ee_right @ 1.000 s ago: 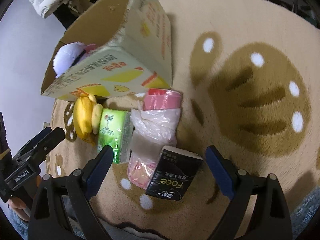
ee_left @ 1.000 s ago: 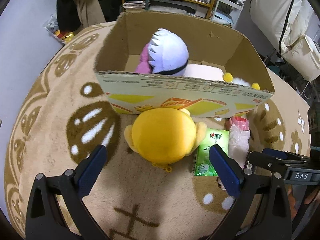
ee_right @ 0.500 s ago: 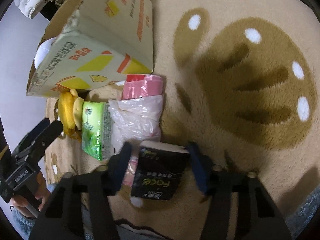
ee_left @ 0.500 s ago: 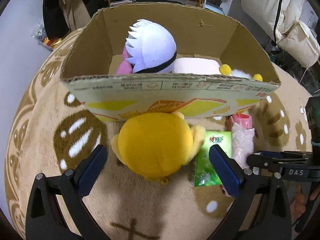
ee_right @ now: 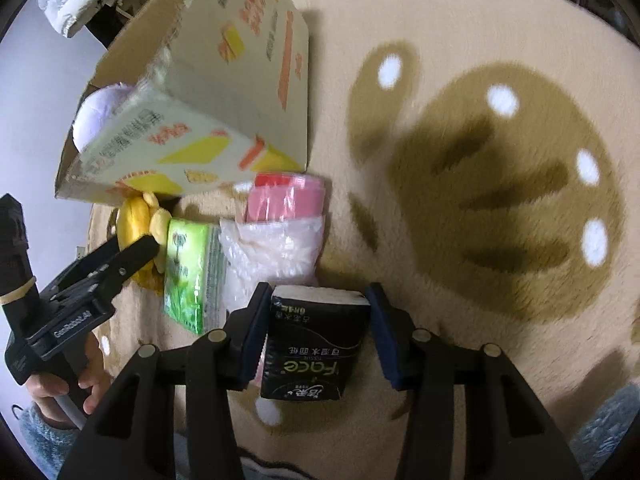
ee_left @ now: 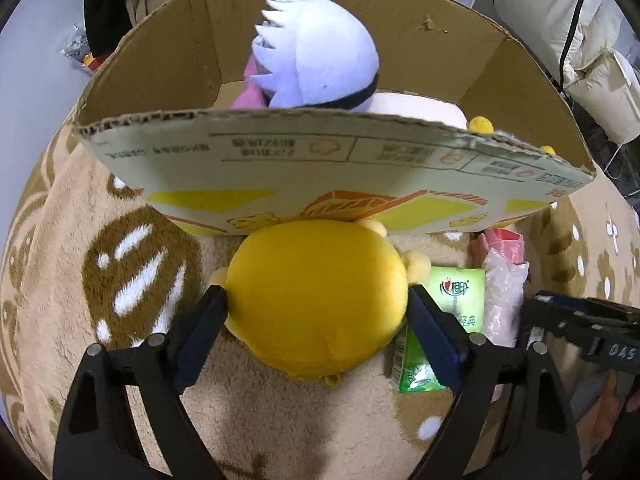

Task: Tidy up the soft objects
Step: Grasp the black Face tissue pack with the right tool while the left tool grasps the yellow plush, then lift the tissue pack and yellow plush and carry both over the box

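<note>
The left hand-held gripper (ee_left: 318, 306) is clamped on the yellow plush toy (ee_left: 318, 296), which lies on the rug (ee_left: 72, 240) just near of the cardboard box (ee_left: 320, 160). The right hand-held gripper (ee_right: 314, 334) is clamped on the black tissue pack (ee_right: 314, 344), right of the green tissue pack (ee_right: 188, 272).

Both wrist views look down closely, sharing the cardboard box (ee_left: 320, 168) front
</note>
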Demonstrator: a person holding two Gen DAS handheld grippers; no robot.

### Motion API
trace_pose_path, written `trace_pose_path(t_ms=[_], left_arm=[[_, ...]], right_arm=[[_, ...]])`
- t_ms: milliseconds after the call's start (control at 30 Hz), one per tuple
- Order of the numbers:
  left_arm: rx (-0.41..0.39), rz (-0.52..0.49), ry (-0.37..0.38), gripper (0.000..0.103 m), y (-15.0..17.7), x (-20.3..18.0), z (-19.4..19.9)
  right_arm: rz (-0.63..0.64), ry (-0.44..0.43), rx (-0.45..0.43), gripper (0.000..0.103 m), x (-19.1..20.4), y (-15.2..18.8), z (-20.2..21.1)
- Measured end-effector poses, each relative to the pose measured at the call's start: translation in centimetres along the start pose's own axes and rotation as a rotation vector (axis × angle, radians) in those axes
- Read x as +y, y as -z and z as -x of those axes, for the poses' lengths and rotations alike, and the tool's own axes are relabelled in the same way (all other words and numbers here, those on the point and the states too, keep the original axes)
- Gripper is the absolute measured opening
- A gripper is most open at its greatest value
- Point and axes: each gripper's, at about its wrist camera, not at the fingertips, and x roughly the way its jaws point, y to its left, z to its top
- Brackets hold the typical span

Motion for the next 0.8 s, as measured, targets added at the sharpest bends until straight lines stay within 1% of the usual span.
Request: trace_pose_path(t_ms=[233,333,433,567,600,633,700,800], left_arm=[[-0.032,-0.004,-0.010,0.080,0.4,0.0,0.4],[-0.056,0.012,-0.017,0.077,1.0,0.0,1.2],[-0.059,0.006,-0.014,0.073,1.4,-0.1,1.5],[-0.077,0.015,-0.035,0.072,1.9,-0.2,2.3],[-0.088,0.022,-0.042,0.072,2.1,-0.2,2.8],[-0.101,0.026,-0.046,0.072,2.4,-0.5,3.3],[-0.123,0.031,-0.053,0.072,2.6,-0.2,4.3],[-0.168,0.036,-0.072,0.072,3.3,-0.3,6.1]], right_arm=[[0.018,-0.020,-0.080,0.050,0.5,-0.6,1.4],[0.018,-0.045,-0.112,0.050,0.6,-0.8,2.0],[0.032,-0.060,-0.144,0.050,0.7,-0.9,2.9],[0.059,-0.073,-0.182,0.050,1.1,-0.8,4.0],[0.065,-0.079,-0.191,0.050,0.4,-1.0,5.1],[0.073,-0.083,-0.206,0.050,0.5,-1.0,5.5],[0.082,-0.085,-0.231,0.050,1.3,-0.7,5.1],[0.087,-0.092,-0.269,0.050,1.4,-0.7,6.1]])
